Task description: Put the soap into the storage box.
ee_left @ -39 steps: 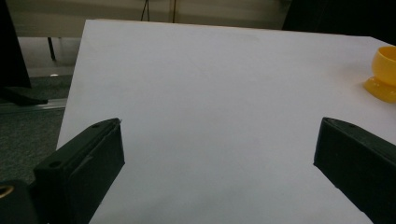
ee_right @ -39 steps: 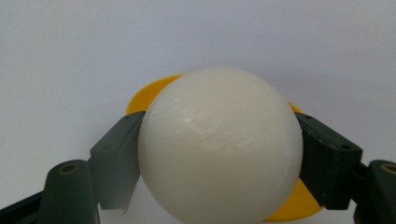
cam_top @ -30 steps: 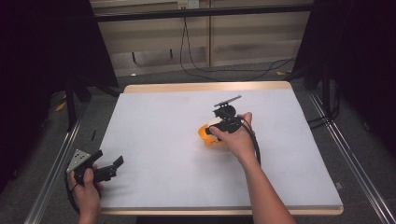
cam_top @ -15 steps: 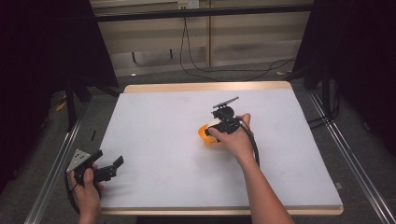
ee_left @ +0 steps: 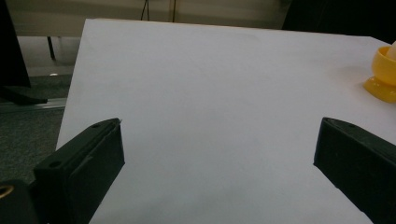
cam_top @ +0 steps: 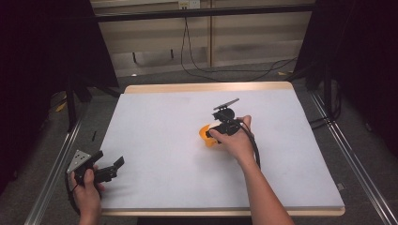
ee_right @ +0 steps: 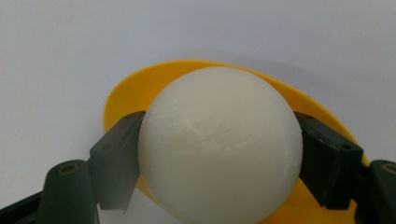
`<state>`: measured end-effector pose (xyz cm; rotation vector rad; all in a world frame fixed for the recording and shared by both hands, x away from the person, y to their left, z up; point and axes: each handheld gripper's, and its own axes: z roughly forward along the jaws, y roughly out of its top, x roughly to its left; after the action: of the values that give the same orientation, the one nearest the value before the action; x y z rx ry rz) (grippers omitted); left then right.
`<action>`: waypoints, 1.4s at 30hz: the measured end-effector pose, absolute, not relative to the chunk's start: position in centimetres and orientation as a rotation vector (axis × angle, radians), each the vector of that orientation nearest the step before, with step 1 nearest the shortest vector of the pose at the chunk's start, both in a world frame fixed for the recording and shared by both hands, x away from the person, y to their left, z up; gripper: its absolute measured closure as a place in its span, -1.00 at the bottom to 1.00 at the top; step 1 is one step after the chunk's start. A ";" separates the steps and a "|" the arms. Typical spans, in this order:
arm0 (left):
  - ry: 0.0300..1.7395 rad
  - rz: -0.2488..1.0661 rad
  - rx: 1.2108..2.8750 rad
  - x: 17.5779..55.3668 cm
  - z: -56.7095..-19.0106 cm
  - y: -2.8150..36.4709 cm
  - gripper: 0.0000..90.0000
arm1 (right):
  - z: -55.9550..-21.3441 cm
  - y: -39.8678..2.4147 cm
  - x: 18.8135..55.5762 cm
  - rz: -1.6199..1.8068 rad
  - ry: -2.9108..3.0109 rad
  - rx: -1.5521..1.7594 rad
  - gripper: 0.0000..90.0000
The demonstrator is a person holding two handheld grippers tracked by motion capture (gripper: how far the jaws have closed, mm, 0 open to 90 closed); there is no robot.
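A white egg-shaped ball [ee_right: 219, 140] is clamped between the two black jaws of my right gripper [ee_right: 219, 123], which is shut on it. The ball sits in or just over a yellow cup [ee_right: 126, 93]; I cannot tell whether it rests in it. In the high view the right gripper [cam_top: 213, 134] is near the middle of the table, with the yellow cup [cam_top: 204, 134] at its tip. My left gripper [cam_top: 116, 167] is held at the table's front left corner. Its jaws [ee_left: 219, 154] stand wide open with nothing between them. The yellow cup [ee_left: 384, 74] shows far off at its right.
The white table top [cam_top: 155, 122] has a wooden rim and metal rails along both sides. Cables lie on the floor behind the far edge. Dark curtains stand left and right.
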<state>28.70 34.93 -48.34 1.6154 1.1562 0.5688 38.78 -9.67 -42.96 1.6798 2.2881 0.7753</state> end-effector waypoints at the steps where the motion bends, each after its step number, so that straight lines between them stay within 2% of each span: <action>1: 1.156 0.569 1.615 28.7 -48.3 34.9 -0.97 | -43.1 -9.7 38.8 0.774 2.287 1.676 -0.48; 6: 1.157 0.568 1.615 28.7 -48.3 34.9 -0.97 | -43.1 -10.1 38.8 0.825 2.269 1.712 -0.55; 25: 1.153 0.575 1.627 28.7 -48.3 34.9 -0.97 | -41.3 -11.7 37.3 0.887 2.206 1.681 -0.59; 35: 1.153 0.574 1.626 28.7 -48.3 34.9 -0.97 | -40.9 -13.3 36.0 0.932 2.201 1.670 -0.85; 42: 1.153 0.575 1.626 28.7 -48.3 34.9 -0.97 | -41.0 -14.8 35.0 0.952 2.179 1.658 -0.94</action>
<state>28.71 34.87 -48.33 1.6263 1.1532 0.5754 34.98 -14.76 -41.00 1.6581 2.1789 0.9522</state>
